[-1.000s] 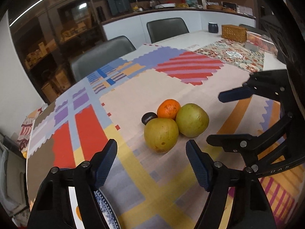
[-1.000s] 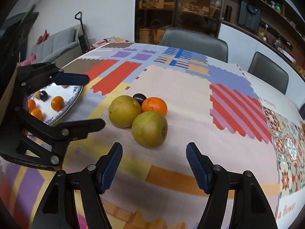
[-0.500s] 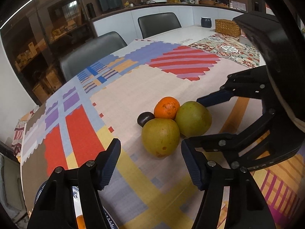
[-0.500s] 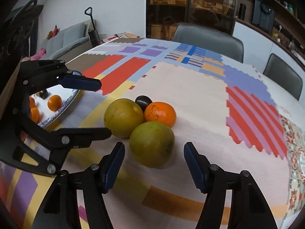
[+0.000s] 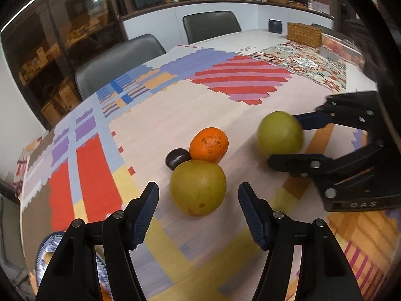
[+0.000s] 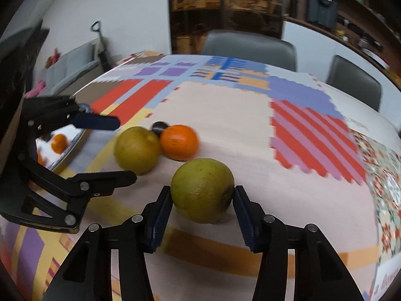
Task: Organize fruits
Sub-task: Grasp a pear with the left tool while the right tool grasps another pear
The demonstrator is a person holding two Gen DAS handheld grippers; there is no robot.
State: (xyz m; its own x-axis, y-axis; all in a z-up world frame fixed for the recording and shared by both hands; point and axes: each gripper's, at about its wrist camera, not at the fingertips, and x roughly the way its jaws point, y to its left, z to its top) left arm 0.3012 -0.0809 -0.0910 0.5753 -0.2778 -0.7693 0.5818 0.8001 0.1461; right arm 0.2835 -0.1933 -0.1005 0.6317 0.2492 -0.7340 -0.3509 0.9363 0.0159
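My right gripper is shut on a yellow-green pear and holds it apart from the other fruit; the pear also shows in the left wrist view. My left gripper is open, its jaws either side of a second yellow-green pear on the tablecloth. An orange and a dark plum touch that pear from behind. In the right wrist view the second pear, orange and plum sit together.
A blue-rimmed plate holding small oranges lies at the table's left, behind the left gripper; its rim shows in the left wrist view. A wicker basket and grey chairs stand at the far side.
My right gripper has closed on the nearer pear and pulled it away from the group. My left gripper has moved closer around the other pear.
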